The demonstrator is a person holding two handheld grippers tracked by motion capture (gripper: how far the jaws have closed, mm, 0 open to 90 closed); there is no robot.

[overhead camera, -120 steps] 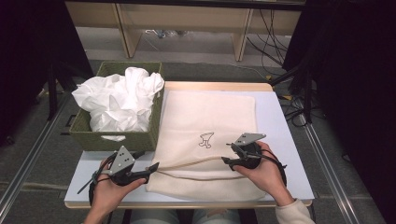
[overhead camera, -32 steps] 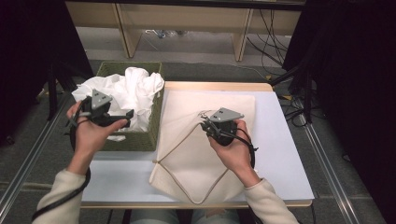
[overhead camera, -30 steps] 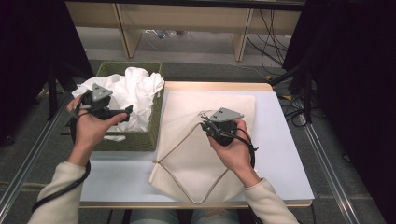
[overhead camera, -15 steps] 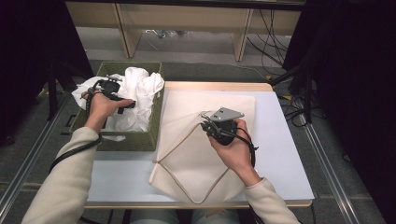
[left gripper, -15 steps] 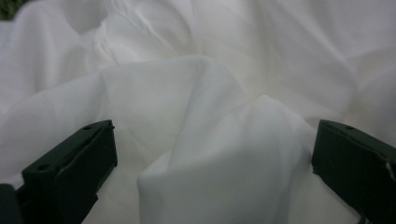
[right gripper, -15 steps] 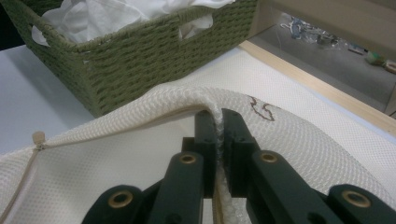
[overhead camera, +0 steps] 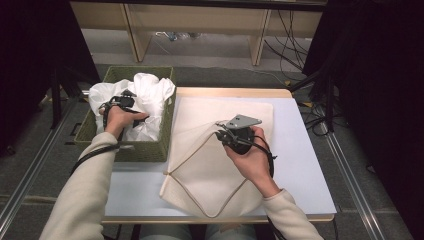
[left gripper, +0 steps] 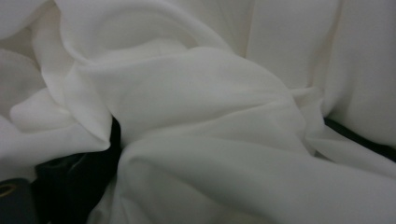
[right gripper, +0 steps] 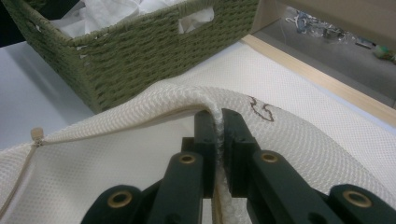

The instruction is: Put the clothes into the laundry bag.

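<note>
Mesh laundry bag (overhead camera: 210, 165) lies on the white table (overhead camera: 305, 165), long axis running from the near edge toward the far edge, opening turned to the left toward the green woven basket (overhead camera: 145, 150). Right gripper (right gripper: 217, 122) is clamped on the upper rim of the bag, lifting it. Left gripper (overhead camera: 122, 102) is sunk in the white cloths (left gripper: 201, 116) in the basket; its jaws are buried, so clenched or released cannot be told.
</note>
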